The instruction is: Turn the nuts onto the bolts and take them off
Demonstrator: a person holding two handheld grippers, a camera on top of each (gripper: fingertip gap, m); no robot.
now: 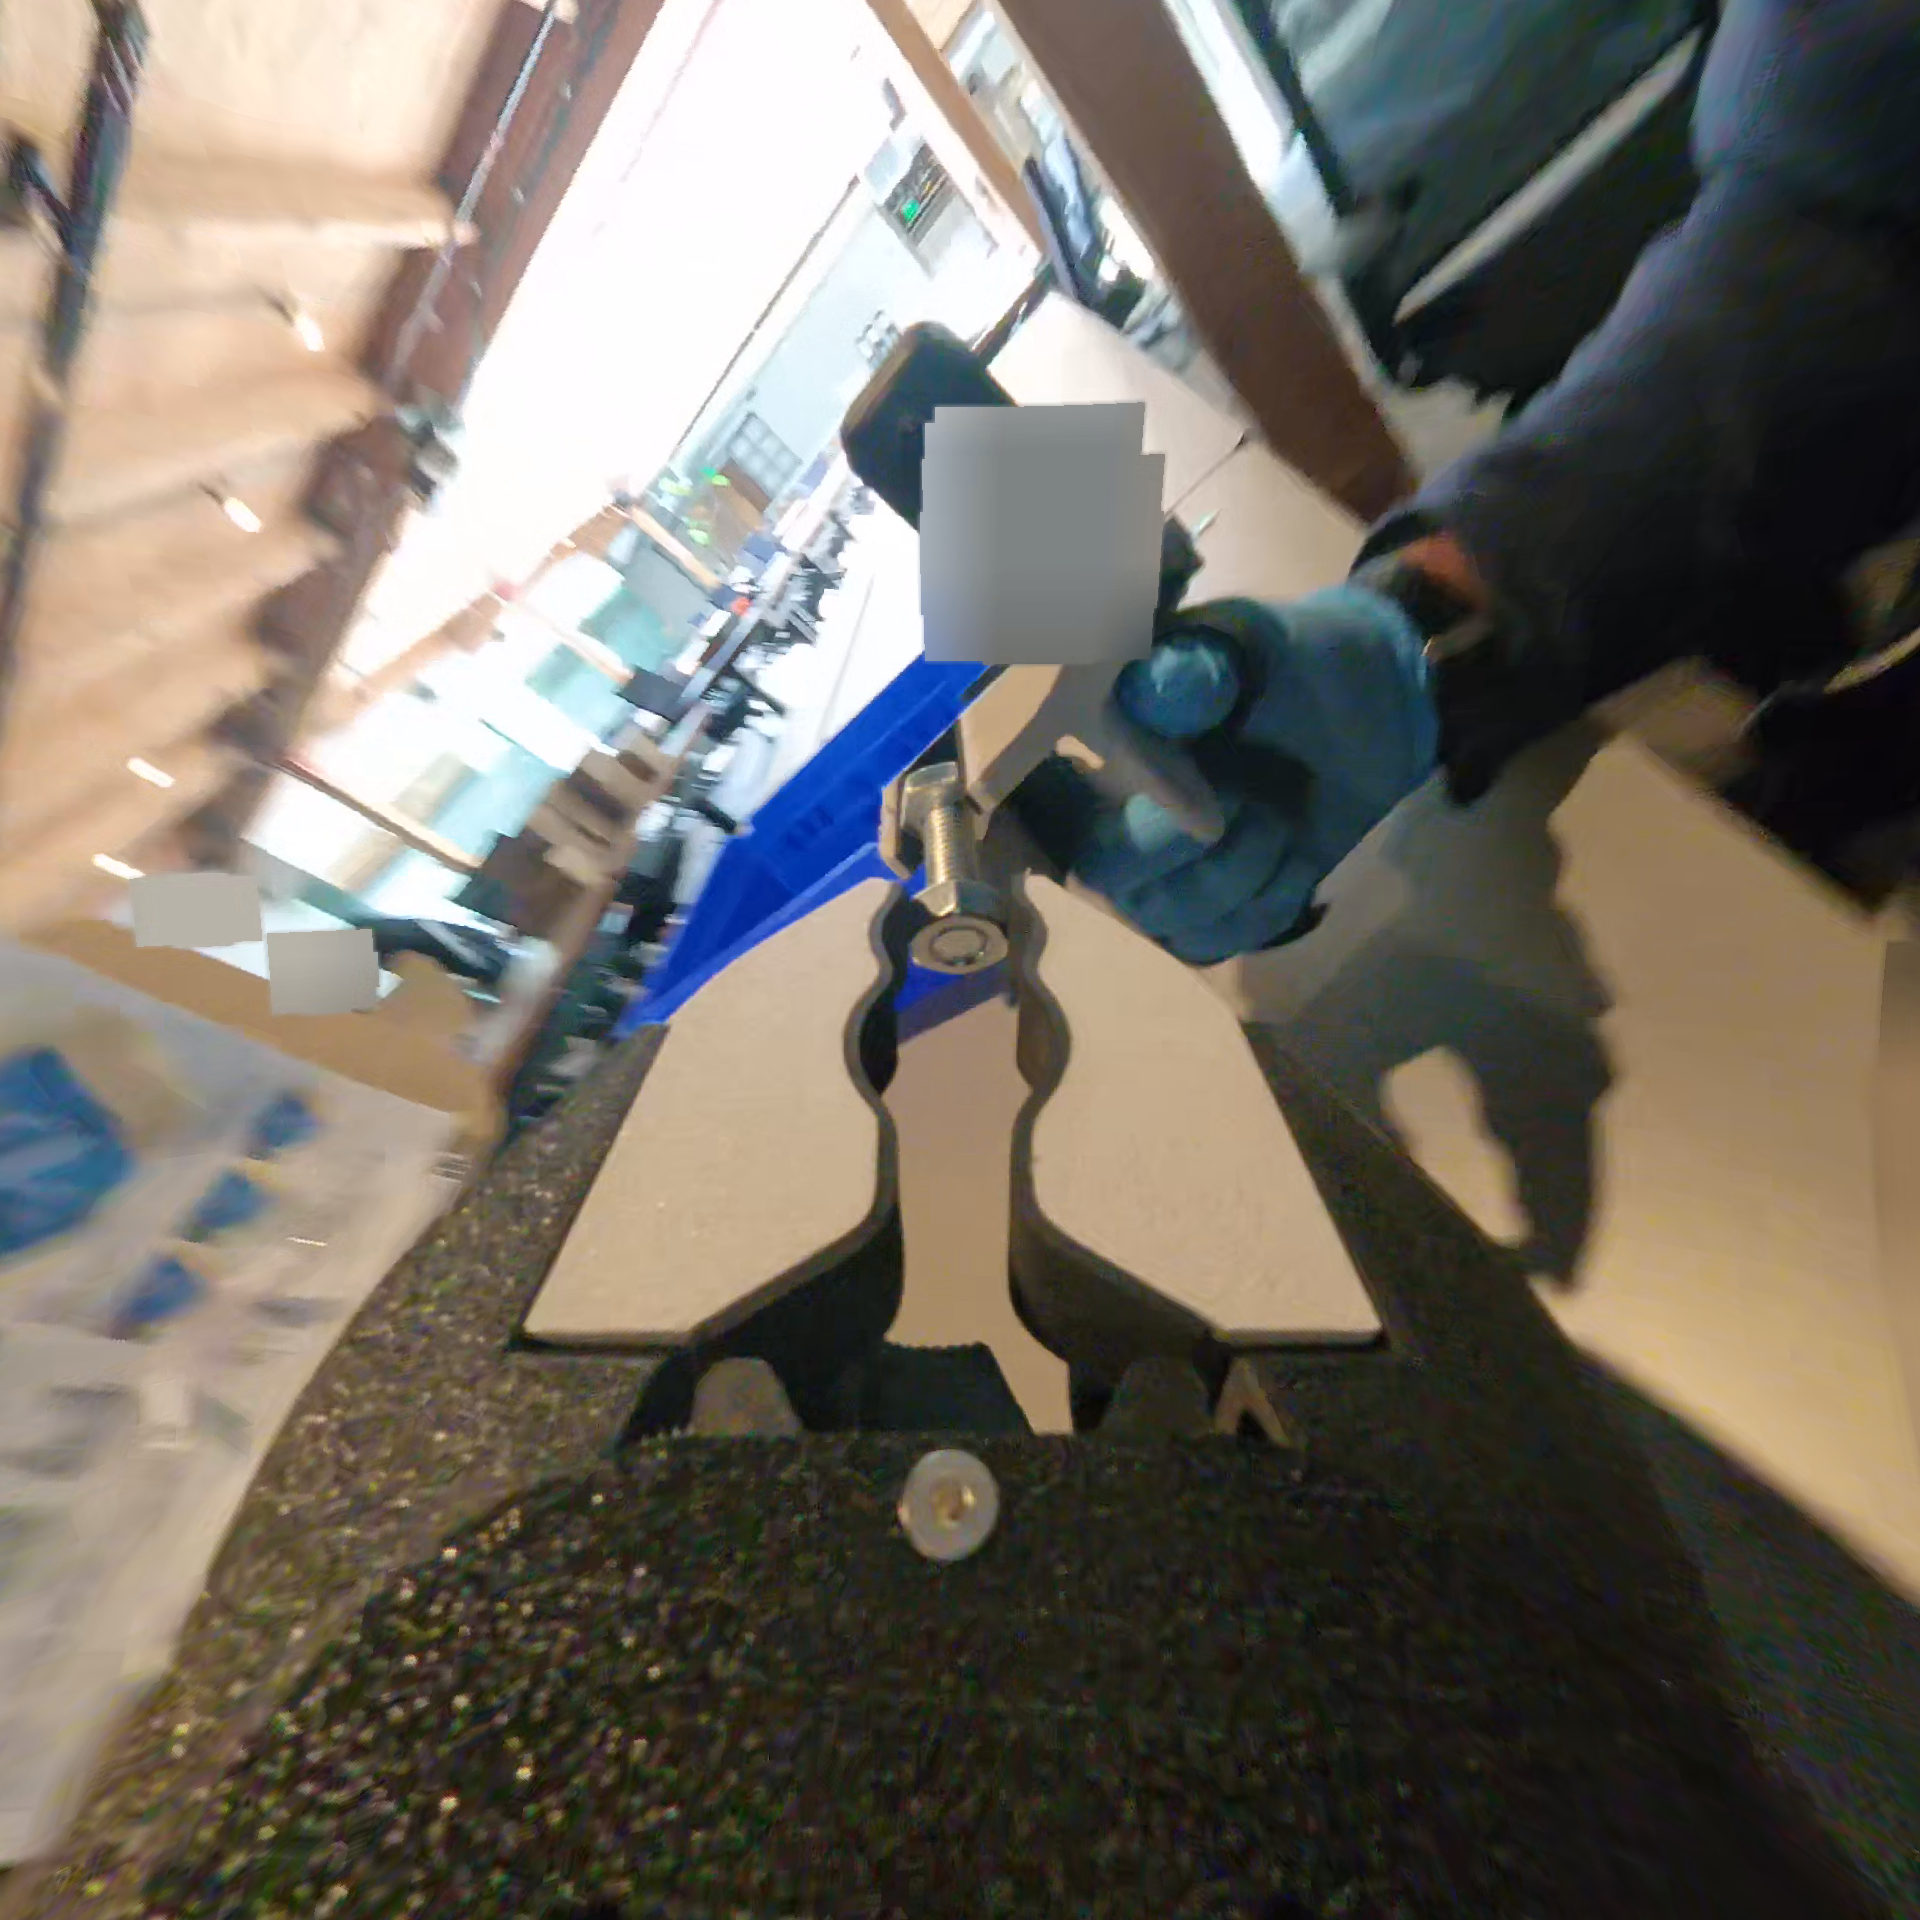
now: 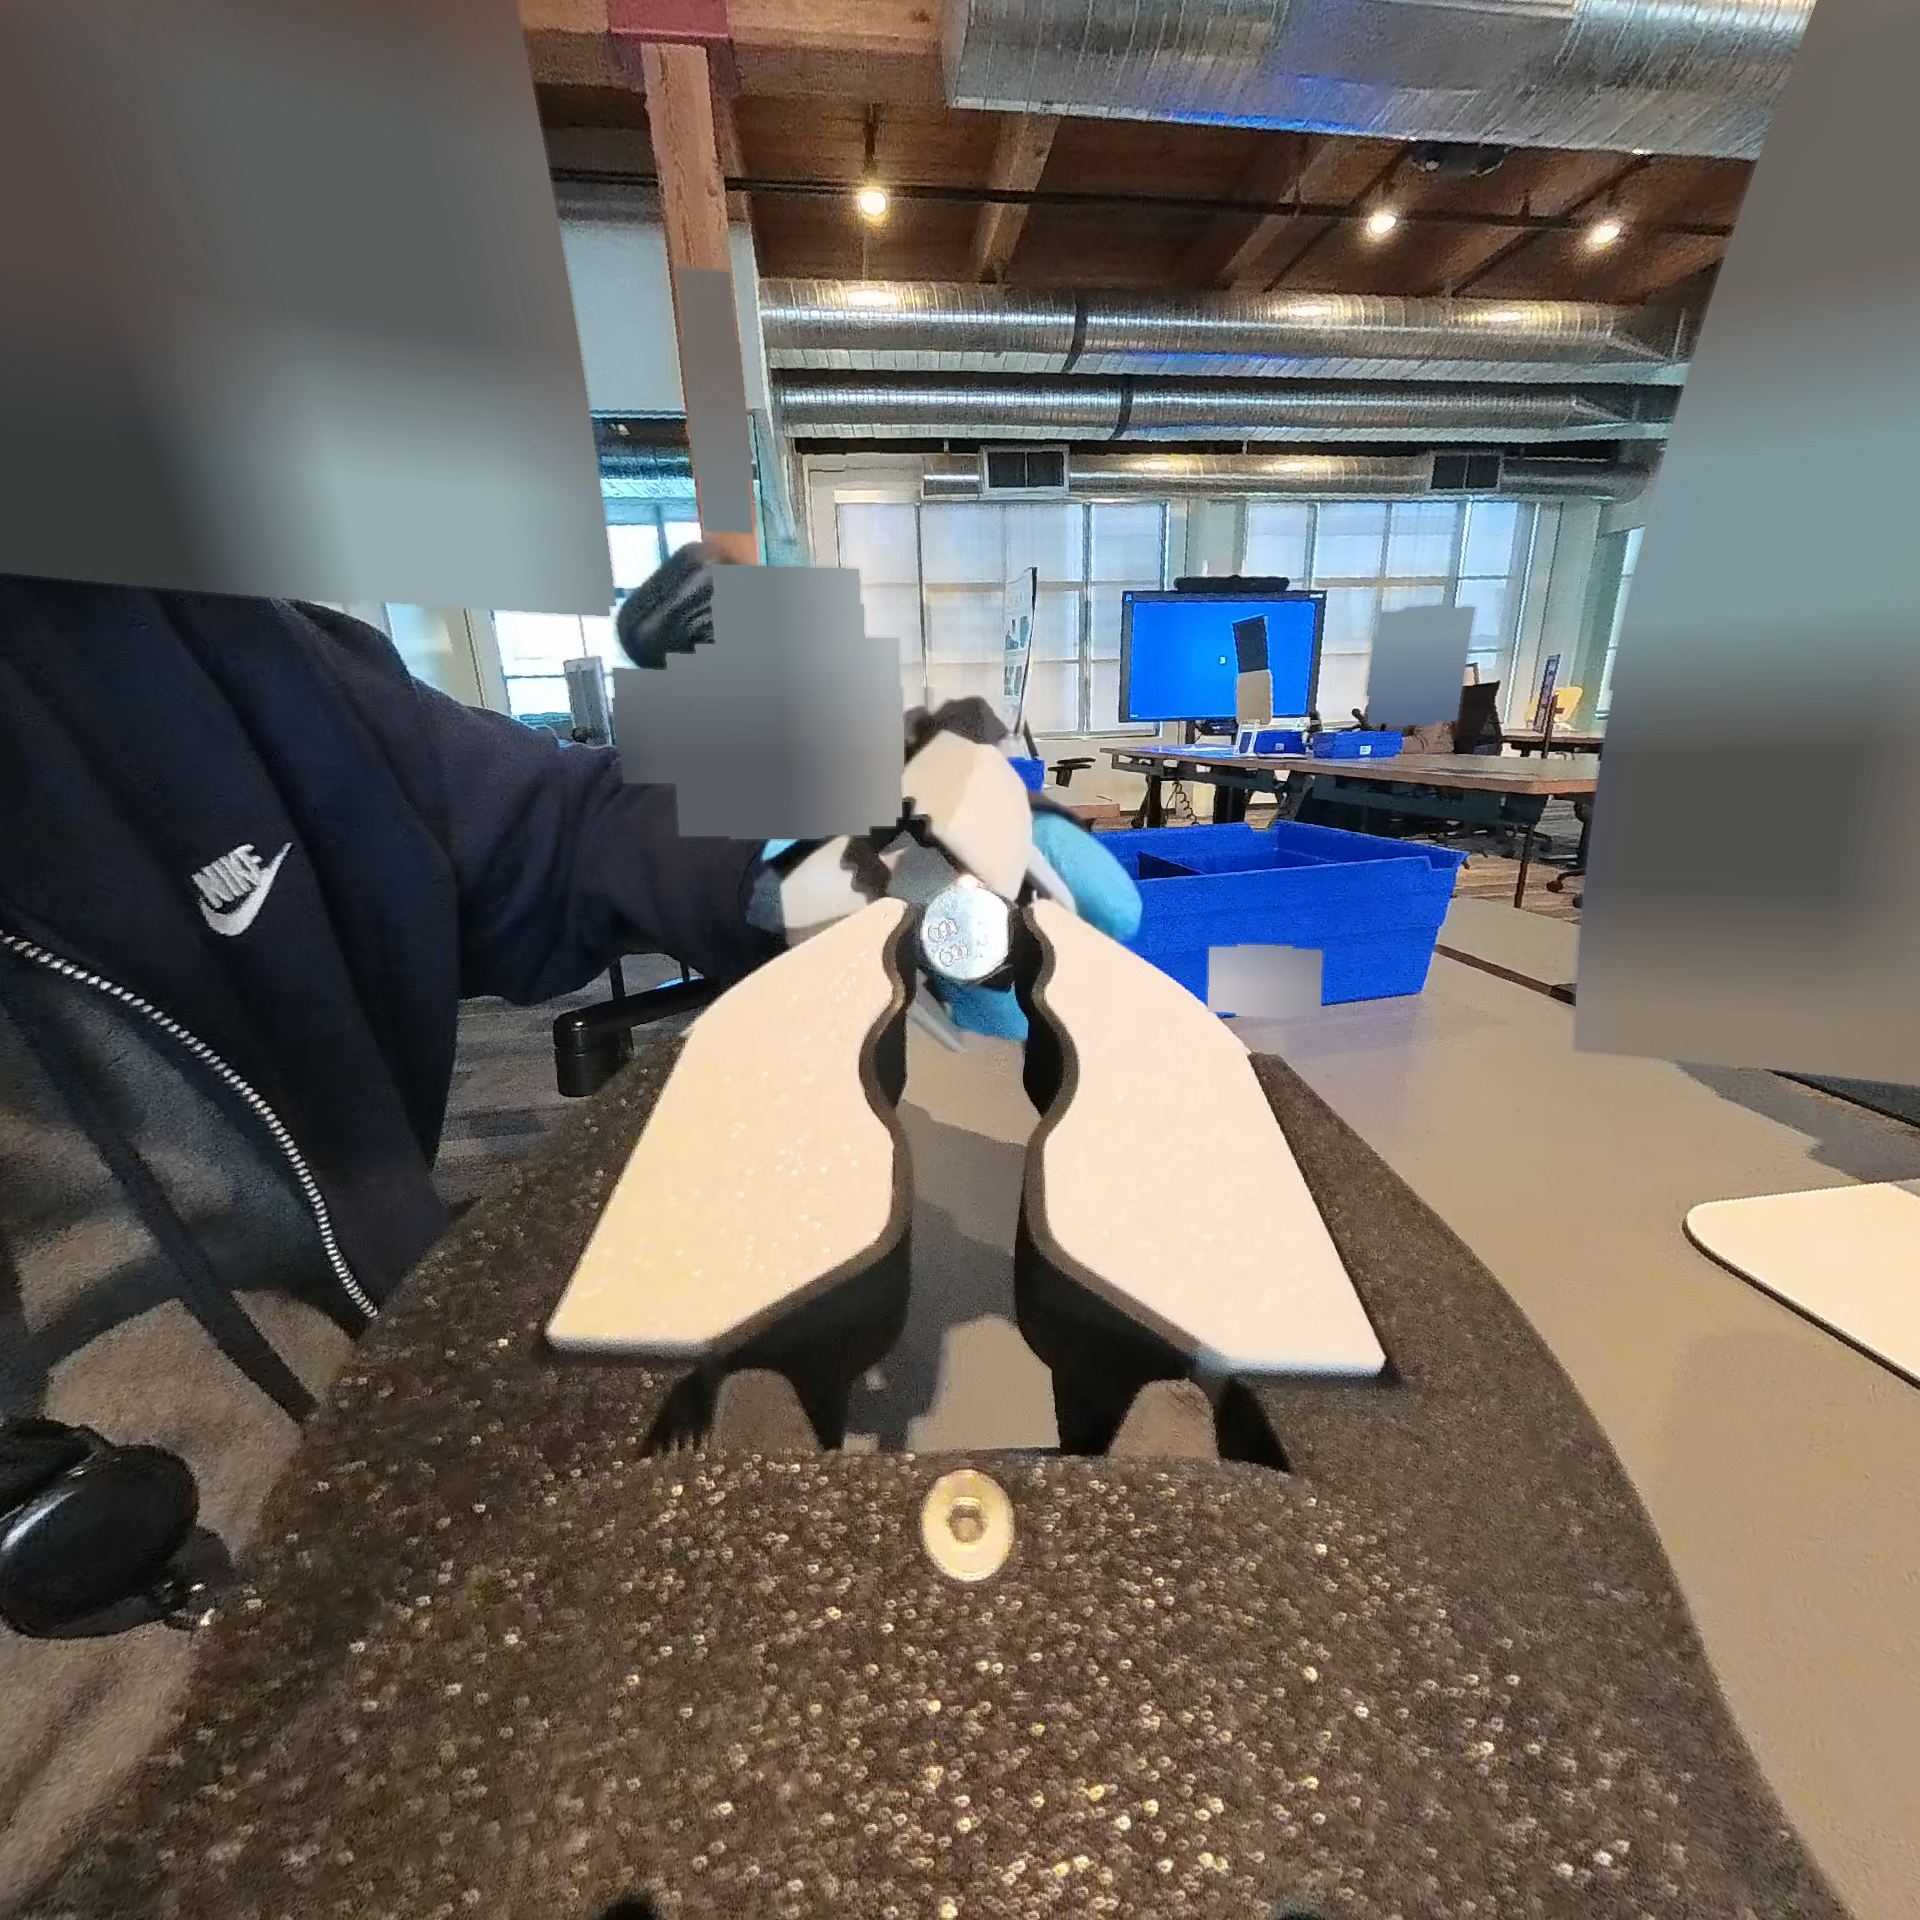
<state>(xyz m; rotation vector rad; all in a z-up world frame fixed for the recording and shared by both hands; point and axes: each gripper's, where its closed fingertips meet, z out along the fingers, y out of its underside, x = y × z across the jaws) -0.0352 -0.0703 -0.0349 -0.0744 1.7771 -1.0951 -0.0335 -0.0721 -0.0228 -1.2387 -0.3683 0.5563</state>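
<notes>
Both tongs met on one bolt (image 1: pixel 940 844), held in the air above the grey table (image 2: pixel 1507 1143). Left gripper (image 1: pixel 954 940) was closed on the nut (image 1: pixel 954 902) at the bolt's threaded end, whose flat tip faced its camera; the shank ran away from it toward the hex head. Right gripper (image 2: pixel 966 940) pinched that hex head (image 2: pixel 964 935) between its fingertips, so the two tools faced each other nose to nose with only the bolt between them. Blue-gloved hands gripped each tool: the right hand (image 1: pixel 1257 790) showed just behind the bolt in the left wrist view, the left hand (image 2: pixel 1081 883) behind it in the right wrist view.

Under the tongs the table lay bare, leaving room below. A person's dark zipped jacket (image 2: pixel 260 883) filled the left side. Right of the bolt and farther back on the table stood a blue bin (image 2: pixel 1288 894), well apart from the tongs. A pale mat (image 2: pixel 1829 1268) lay at the table's right edge.
</notes>
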